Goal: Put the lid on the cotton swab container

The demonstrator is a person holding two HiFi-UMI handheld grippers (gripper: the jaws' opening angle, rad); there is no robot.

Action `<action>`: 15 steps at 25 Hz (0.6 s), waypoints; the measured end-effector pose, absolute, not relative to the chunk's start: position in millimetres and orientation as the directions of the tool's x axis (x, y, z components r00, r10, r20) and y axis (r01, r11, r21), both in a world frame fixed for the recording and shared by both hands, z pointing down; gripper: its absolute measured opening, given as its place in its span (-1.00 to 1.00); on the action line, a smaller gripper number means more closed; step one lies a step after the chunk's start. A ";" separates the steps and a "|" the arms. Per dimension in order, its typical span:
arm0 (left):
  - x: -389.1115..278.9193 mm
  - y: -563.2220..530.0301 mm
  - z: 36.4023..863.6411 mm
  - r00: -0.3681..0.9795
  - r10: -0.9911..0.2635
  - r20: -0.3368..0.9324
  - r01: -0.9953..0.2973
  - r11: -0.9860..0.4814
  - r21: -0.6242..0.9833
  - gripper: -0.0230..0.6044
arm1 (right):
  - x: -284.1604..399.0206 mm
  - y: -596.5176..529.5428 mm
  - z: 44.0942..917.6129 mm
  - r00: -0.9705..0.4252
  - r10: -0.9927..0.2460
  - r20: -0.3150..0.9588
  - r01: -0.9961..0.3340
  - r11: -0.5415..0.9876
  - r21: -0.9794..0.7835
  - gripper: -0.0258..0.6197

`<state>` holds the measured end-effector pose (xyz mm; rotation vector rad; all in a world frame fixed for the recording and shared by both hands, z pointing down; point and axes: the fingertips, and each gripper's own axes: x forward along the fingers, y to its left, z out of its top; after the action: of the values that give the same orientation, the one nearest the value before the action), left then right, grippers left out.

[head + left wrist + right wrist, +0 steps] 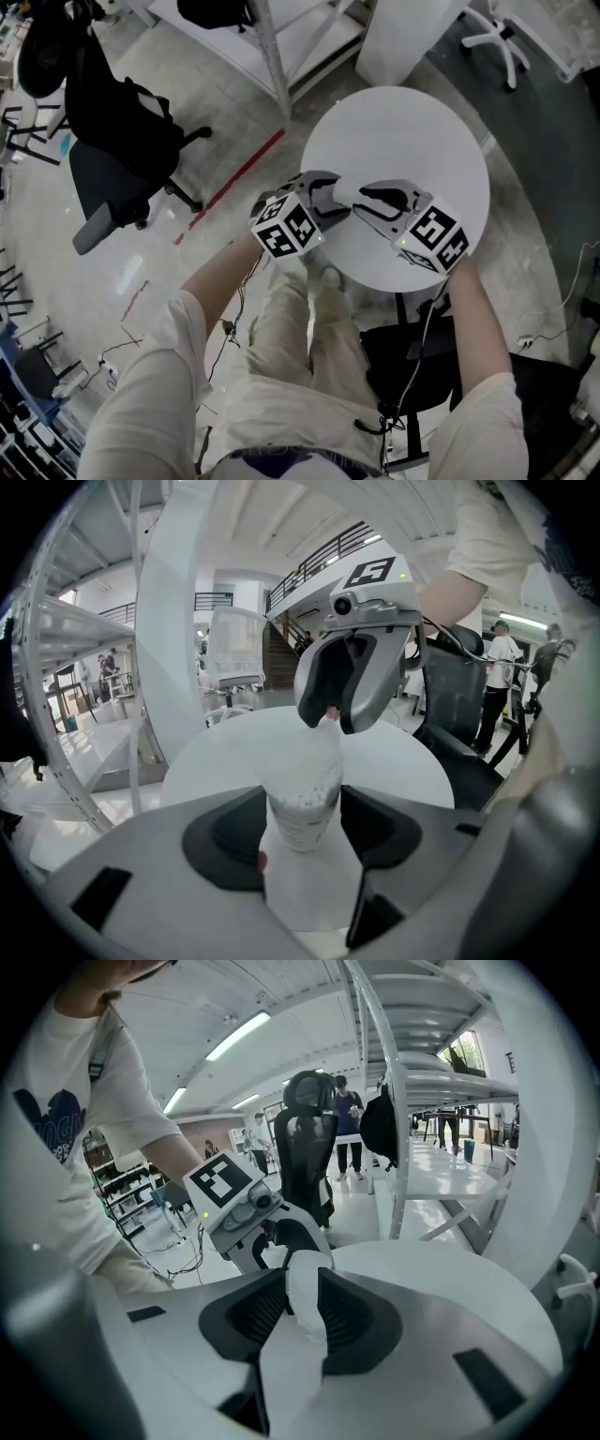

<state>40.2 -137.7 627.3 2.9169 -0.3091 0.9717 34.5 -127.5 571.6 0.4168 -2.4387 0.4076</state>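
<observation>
Left gripper view shows the left gripper (302, 829) with its fingers spread fairly wide and pressed on both sides of the cotton swab container (302, 803), a clear upright tub full of white swabs. Just above the container's open top the right gripper (330, 714) comes in from the far side. In the right gripper view its fingers stand close together, pinching the pale lid (305, 1302) edge-on, with the left gripper just beyond it. From the head view both grippers meet nose to nose over the near left part of the round white tabletop (412, 141); whether the container's base rests on it cannot be told. A black office chair (112, 141), a white shelf rack (262, 37) and a red floor stripe (239, 178) lie well apart to the left.
</observation>
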 end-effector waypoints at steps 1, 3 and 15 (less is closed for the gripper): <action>39.9 -137.4 627.5 0.781 -0.172 0.600 -0.204 -0.979 -0.015 -0.15 | 34.3 -126.4 572.1 -0.756 -0.193 0.626 -0.387 0.903 -0.188 -0.55; 39.2 -136.9 628.2 0.779 -0.170 0.603 -0.201 -0.979 -0.015 -0.16 | 33.9 -124.8 573.2 -0.755 -0.190 0.628 -0.385 0.903 -0.190 -0.56; 36.8 -136.4 632.8 0.769 -0.161 0.618 -0.188 -0.982 -0.022 -0.17 | 32.2 -117.8 583.3 -0.742 -0.149 0.654 -0.357 0.913 -0.196 -0.58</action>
<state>36.8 -136.4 632.8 2.9157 -0.2881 1.0126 32.2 -117.8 583.3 0.3592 -2.4037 0.4087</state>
